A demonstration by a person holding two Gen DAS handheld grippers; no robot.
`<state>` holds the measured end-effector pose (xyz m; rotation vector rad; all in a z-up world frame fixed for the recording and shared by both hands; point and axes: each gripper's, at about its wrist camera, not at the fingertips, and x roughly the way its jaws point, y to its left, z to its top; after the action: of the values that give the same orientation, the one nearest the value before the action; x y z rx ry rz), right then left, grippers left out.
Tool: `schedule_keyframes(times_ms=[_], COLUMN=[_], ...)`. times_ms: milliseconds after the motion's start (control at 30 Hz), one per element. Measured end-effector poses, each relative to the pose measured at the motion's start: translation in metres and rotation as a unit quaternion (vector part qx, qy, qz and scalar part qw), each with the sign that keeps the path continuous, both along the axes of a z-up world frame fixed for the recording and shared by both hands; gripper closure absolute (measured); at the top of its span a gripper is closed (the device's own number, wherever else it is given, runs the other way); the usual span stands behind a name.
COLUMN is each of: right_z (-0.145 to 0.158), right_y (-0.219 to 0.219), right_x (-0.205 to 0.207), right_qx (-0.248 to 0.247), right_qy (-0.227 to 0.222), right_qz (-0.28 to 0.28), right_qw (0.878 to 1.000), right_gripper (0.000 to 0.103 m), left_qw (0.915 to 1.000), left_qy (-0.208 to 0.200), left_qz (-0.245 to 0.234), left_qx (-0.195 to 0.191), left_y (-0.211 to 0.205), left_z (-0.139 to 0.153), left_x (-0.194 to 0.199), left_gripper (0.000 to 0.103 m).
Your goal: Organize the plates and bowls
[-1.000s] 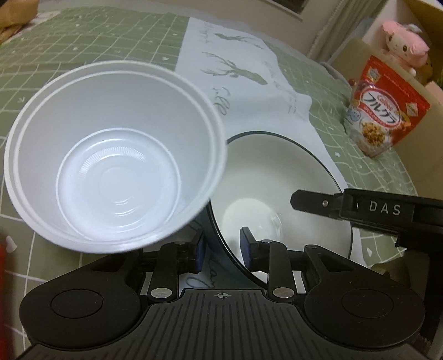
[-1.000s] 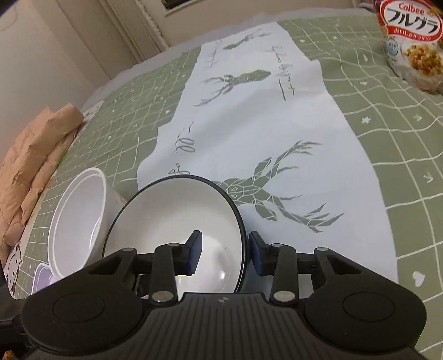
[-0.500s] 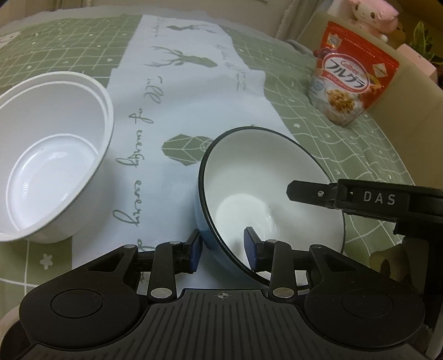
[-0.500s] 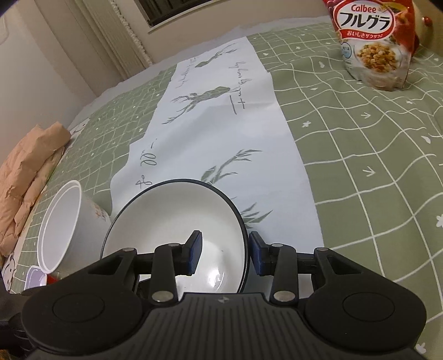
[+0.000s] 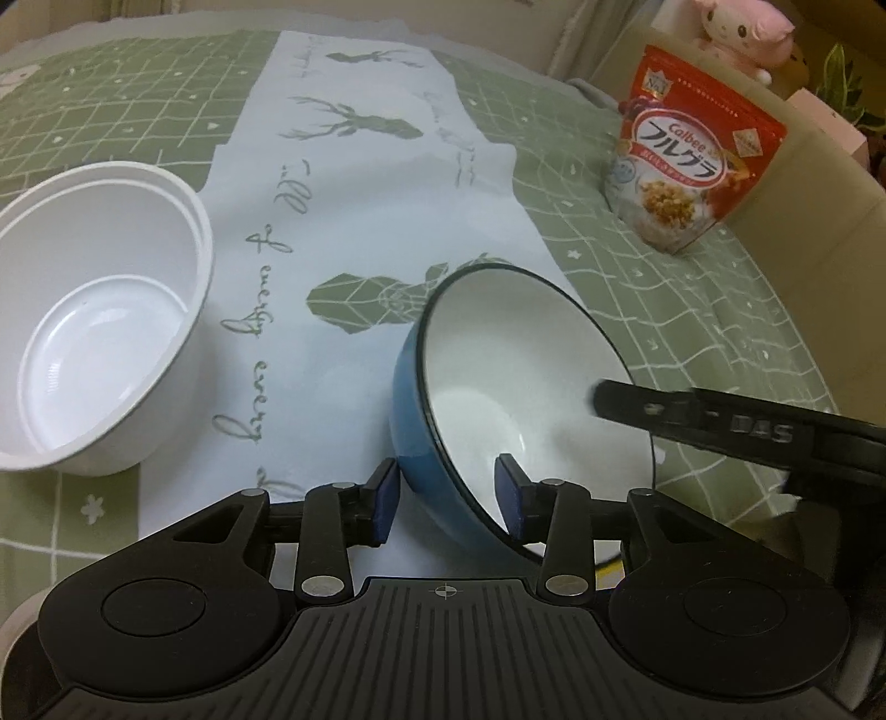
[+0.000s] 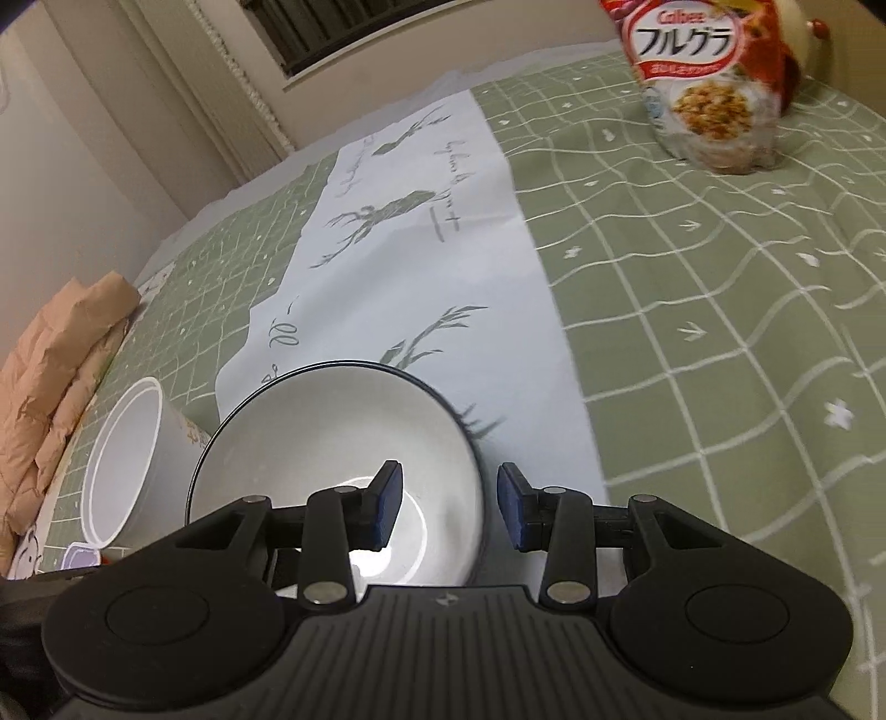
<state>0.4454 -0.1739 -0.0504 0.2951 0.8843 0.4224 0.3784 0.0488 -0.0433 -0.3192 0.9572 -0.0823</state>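
We see a green checked cloth (image 6: 720,332) covering the whole surface, and a long white runner (image 5: 360,183) printed with deer and script lying down its middle from near to far. Crumpled brown paper (image 6: 50,376) sits at the far left edge. A white plastic bowl (image 5: 94,315) stands upright at the left, partly on the runner's left edge. To its right, near us, the blue bowl (image 5: 498,354) with a white inside and dark rim hangs tilted over the runner, its opening turned up and to the right, apart from the white bowl. A red cereal bag (image 5: 686,183) stands far to the right on the cloth. The right tool (image 6: 448,498) is clamped narrowly on the blue bowl's rim, one finger inside and one outside. The left tool (image 5: 446,493) has just been spreading its jaws. They now stand wide on either side of the bowl's near wall, and we see no pad pressing it. A pink plush toy (image 5: 742,27) sits beyond the bag.
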Motion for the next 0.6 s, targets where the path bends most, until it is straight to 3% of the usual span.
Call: schedule_keyframes(times_ms=[100, 200, 400, 533, 600], right_z=[0.005, 0.005, 0.000, -0.003, -0.007], right_y=[-0.018, -0.033, -0.045, -0.052, -0.052], right_x=[-0.019, -0.046, -0.093, -0.107, -0.111], right_qx=[0.003, 0.006, -0.010, 0.001, 0.003], right_qy=[-0.006, -0.008, -0.018, -0.006, 0.005], right_qz=[-0.001, 0.007, 0.016, 0.021, 0.025], right_qw=[1.000, 1.000, 1.000, 1.000, 1.000], right_gripper=[0.065, 0.063, 0.061, 0.061, 0.061], left_qw=[0.9999, 0.9997, 0.9986, 0.9982, 0.9983], left_qy=[0.011, 0.006, -0.022, -0.046, -0.040], left_qz=[0.003, 0.008, 0.027, -0.003, -0.029], left_qx=[0.000, -0.023, -0.040, -0.039, -0.029], left_y=[0.001, 0.008, 0.017, 0.009, 0.000], left_z=[-0.001, 0.000, 0.018, 0.036, 0.037], left_x=[-0.011, -0.022, -0.036, -0.056, -0.063], left_gripper=[0.059, 0.059, 0.068, 0.069, 0.069])
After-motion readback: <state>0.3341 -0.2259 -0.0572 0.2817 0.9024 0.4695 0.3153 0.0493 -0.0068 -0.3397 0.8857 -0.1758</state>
